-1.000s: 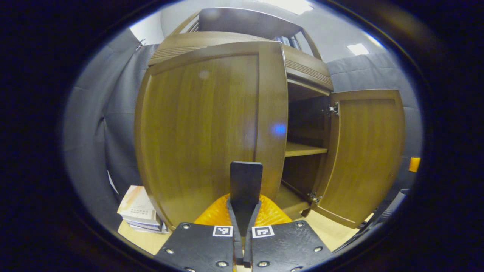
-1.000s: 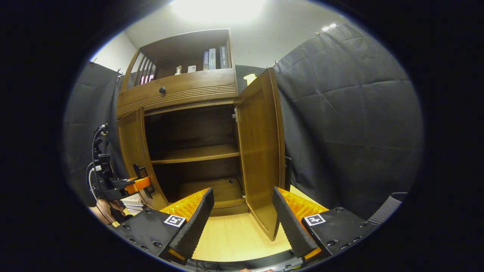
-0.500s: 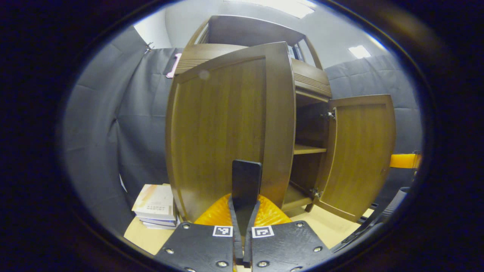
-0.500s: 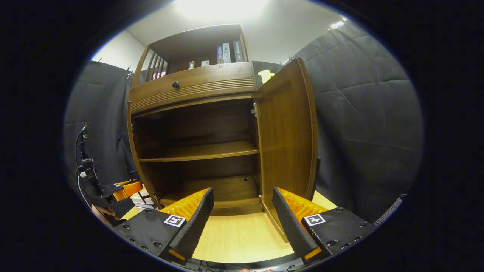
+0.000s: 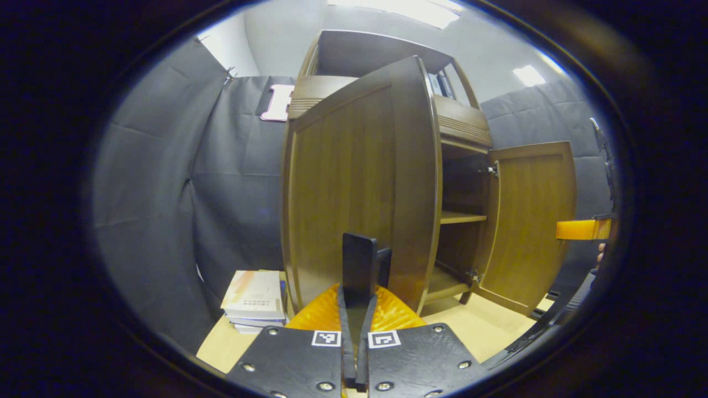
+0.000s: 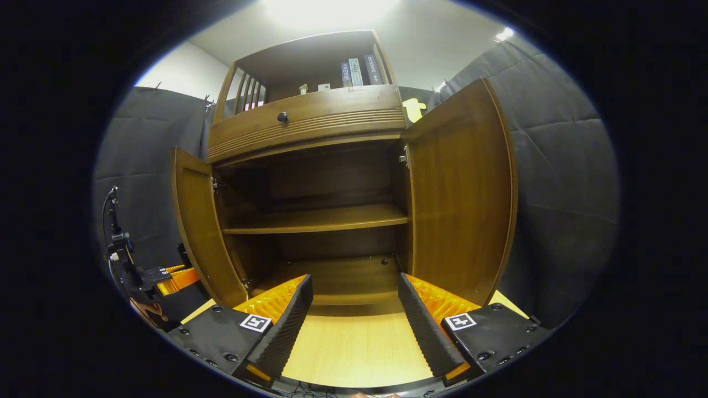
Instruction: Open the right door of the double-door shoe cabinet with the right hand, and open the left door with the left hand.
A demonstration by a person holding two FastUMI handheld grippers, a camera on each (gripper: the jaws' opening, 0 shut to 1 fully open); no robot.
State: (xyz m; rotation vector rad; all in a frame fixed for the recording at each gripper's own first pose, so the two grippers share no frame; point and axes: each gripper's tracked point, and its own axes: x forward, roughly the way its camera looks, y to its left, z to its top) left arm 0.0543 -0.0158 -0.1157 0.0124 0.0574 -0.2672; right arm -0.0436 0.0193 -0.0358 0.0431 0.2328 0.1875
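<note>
In the left gripper view, I am seeing the left door (image 5: 359, 182) swung wide from the shoe cabinet (image 5: 459, 124). My left gripper (image 5: 362, 265) is closed against the door's free edge, possibly pinching it (the fingers overlap, so I cannot confirm).

In the right gripper view, the right door (image 6: 462, 193) is standing fully open, and my right gripper (image 6: 354, 304) is hanging wide open, holding nothing. Both doors look done.
</note>
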